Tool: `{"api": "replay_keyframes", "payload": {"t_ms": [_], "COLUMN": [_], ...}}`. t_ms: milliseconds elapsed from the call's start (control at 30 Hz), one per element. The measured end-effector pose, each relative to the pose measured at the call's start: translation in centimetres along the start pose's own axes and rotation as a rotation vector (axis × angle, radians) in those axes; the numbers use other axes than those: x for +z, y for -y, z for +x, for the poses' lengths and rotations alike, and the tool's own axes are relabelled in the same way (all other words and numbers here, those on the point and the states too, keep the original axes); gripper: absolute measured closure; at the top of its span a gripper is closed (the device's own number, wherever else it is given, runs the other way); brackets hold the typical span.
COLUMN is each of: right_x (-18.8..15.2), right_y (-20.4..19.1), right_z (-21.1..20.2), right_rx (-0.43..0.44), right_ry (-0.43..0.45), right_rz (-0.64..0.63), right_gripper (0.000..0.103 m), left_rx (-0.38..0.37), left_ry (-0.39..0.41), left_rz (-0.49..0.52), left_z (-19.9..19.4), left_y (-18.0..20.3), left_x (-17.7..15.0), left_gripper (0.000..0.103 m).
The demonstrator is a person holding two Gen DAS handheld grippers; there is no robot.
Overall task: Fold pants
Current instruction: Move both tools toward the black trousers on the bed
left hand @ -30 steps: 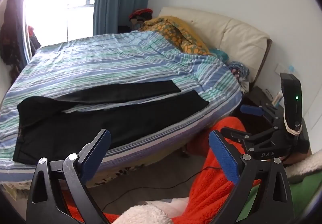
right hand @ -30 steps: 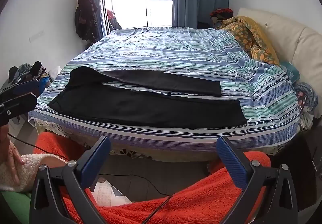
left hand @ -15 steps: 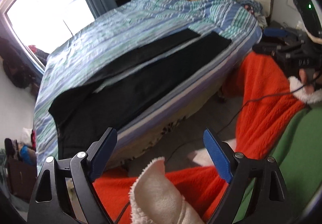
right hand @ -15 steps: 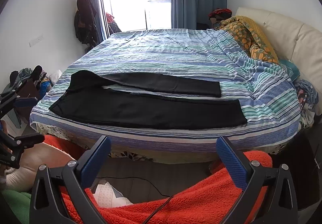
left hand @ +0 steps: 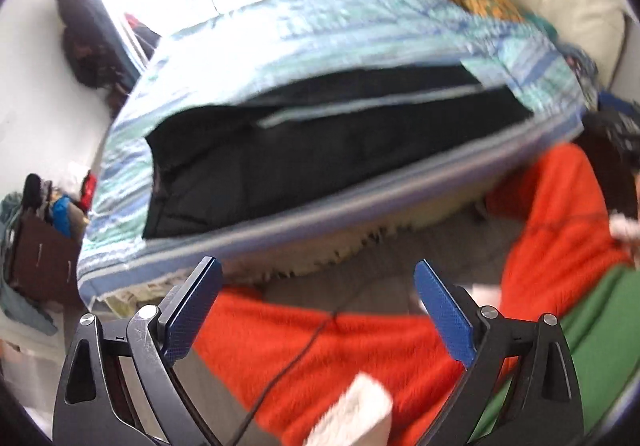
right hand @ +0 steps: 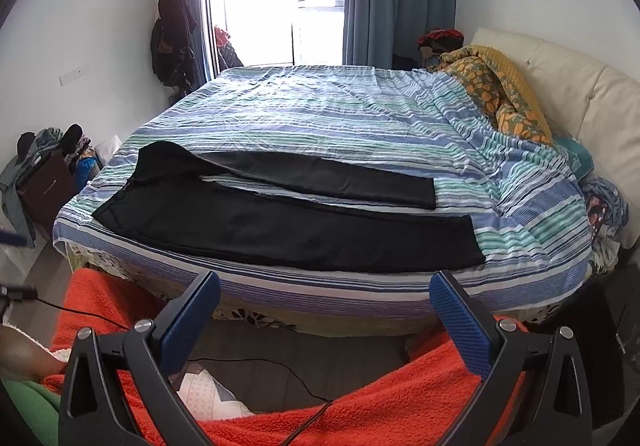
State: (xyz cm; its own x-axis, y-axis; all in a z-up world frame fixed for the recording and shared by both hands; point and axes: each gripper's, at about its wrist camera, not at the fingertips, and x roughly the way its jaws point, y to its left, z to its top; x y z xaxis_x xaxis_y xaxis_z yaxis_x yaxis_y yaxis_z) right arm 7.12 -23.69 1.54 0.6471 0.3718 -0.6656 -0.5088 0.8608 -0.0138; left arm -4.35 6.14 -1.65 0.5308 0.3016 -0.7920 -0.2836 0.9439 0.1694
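Left gripper (left hand: 316, 286): blue-padded jaws opening, nearly full spread, nothing between them; poised over orange fleece (left hand: 360, 346) at the near side of the bed, view blurred

Right gripper (right hand: 326, 298): blue-padded jaws wide apart, empty; held short of the mattress edge, above the same orange fleece (right hand: 400, 406)

Thin black cable (right hand: 280, 366): trails across the floor below both grippers

Long black fabric pants (right hand: 280, 221): laid flat on the blue, green and white striped bedsheet (right hand: 340, 113), waist at left, legs parted and running right, near leg close to the bed edge; unfolded, apart from both grippers

Yellow floral quilt (right hand: 504, 93): bunched by the cream headboard (right hand: 580, 85), well apart from the pants

Risks, judged: a pinch taking sheet along with cloth would drag the bedding; thin fabric may slip from the pads; a pull toward the edge could slide the near leg off; the cable may snag
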Motion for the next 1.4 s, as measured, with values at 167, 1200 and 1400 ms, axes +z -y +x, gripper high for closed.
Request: {"api": "replay_keyframes", "payload": {"t_ms": [167,1200,1400], "right_x": [2.6,-1.3,-1.3], "right_y": [0.1,-1.7,-2.0], "right_z": [-0.5,2.1,2.0], "right_rx": [-0.085,-0.006,-0.010], "right_ry": [0.029,-0.063,-0.061], "right_rz": [-0.145,-0.016,-0.018], "right_gripper": [0.000,0.000,0.000], "left_rx": [-0.005,0.217,0.210], "left_ry": [0.126,0.008,0.007], "left_rz": [-0.245,-0.313,-0.298], "left_z": [1.0,2.9,2.8], "left_y": [-1.2,1.2,1.1], "left_x": [3.9,-0.5,-0.1], "left_gripper": [0.005,0.004,0.004]}}
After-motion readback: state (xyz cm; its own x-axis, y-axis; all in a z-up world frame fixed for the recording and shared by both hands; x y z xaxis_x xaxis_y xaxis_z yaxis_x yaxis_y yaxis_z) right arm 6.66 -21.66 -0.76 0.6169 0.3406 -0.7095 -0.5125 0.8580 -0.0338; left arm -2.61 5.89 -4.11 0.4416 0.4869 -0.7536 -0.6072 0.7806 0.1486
